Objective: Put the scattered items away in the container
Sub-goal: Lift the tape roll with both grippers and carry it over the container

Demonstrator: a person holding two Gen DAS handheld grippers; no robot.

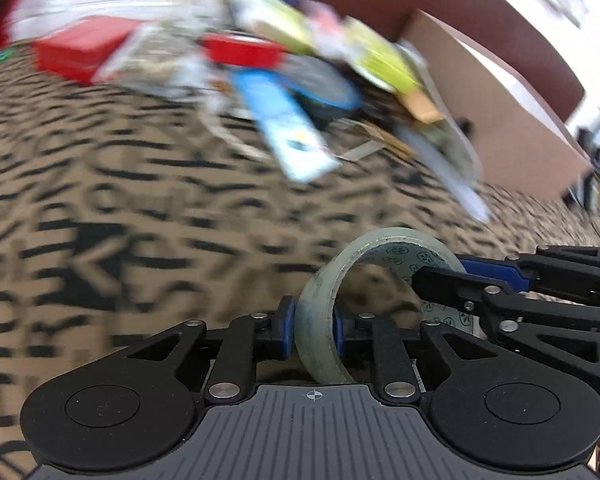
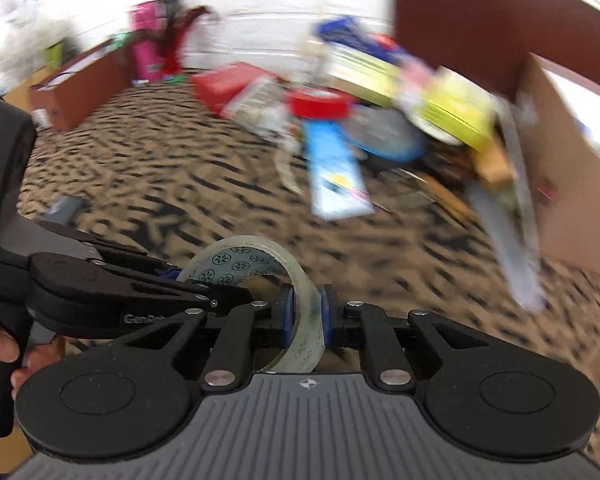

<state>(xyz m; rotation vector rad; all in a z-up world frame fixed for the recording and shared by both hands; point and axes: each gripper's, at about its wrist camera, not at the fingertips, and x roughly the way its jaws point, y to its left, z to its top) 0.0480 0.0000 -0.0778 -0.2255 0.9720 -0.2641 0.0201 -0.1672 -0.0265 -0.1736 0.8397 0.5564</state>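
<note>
While your left tongs (image 1: 314,332) and right tongs (image 2: 305,312) both pinch the glossy clear tape ring (image 1: 332,280), blurred clutter (image 1: 284,64) lies at 12 o'clock.

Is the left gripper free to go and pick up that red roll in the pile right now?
Probably not yet. The left gripper is shut on the clear tape roll, and the right gripper clamps the same roll. The patterned floor toward the red roll looks open, but the fingers are occupied.
</note>
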